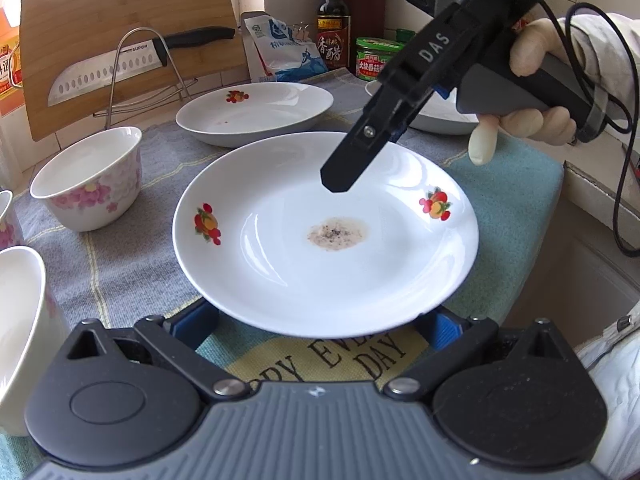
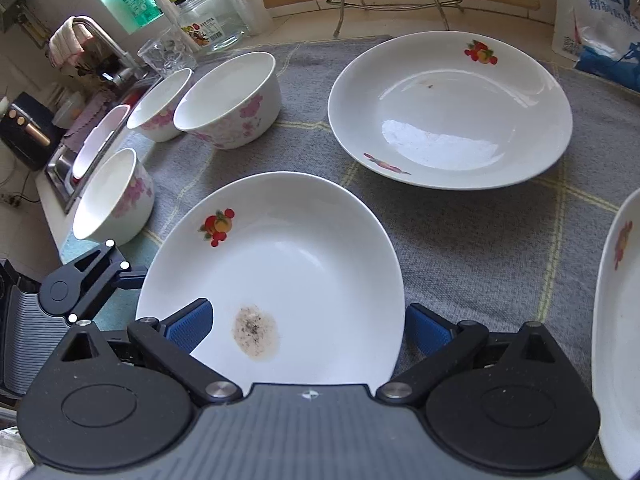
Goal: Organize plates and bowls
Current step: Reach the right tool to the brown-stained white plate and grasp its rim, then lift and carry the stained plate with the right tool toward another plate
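A white plate [image 1: 320,264] with fruit prints and a brown stain lies on the cloth mat [image 1: 120,268]. My left gripper [image 1: 318,328] is open, and its blue pads [image 1: 196,326] sit at either side of the plate's near rim, partly hidden under it. My right gripper [image 1: 338,182], held by a gloved hand [image 1: 536,120], hovers over the plate's far side. In the right wrist view the same plate [image 2: 304,272] lies between the wide-open right gripper [image 2: 310,330], with the left gripper [image 2: 120,276] at its left edge. Two more plates [image 2: 448,112] [image 2: 616,320] and several floral bowls [image 2: 228,100] stand around.
A knife [image 1: 104,72] rests on a wire rack before a wooden cutting board [image 1: 120,4]. A salt bag [image 1: 284,52], vinegar bottle [image 1: 333,24] and green jar [image 1: 376,58] line the back. A sink [image 2: 68,172] lies left; the counter edge [image 1: 592,184] drops right.
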### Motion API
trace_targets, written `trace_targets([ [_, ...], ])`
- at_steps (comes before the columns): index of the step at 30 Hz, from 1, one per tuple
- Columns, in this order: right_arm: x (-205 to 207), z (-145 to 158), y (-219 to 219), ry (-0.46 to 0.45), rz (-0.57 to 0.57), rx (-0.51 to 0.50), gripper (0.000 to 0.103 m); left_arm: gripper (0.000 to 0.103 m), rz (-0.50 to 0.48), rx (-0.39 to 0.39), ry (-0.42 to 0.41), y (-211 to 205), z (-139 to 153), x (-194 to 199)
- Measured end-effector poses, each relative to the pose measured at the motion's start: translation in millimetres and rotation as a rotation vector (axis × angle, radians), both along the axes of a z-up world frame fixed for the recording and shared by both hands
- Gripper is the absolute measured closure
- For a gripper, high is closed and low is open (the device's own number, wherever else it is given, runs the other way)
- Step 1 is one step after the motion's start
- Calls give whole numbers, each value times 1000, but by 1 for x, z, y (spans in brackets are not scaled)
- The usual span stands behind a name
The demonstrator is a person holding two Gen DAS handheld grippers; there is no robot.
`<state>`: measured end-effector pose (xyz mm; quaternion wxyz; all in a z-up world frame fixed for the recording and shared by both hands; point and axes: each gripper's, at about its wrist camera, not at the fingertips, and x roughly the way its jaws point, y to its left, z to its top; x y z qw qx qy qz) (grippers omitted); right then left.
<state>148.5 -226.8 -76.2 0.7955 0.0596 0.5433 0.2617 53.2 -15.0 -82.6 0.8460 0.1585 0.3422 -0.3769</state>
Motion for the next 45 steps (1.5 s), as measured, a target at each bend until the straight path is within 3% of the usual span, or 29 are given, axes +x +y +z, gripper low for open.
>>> trace_targets([
  [18,17,-2,-12,92,-8,175,0,0,-28,38,10,-6,3,5],
  [32,17,0,-8,102,-2,137,0,4,-37,55,17,-9,10,5],
  [45,8,24,-28,39,-31,136,0,4,-84,65,-8,-25,30,10],
])
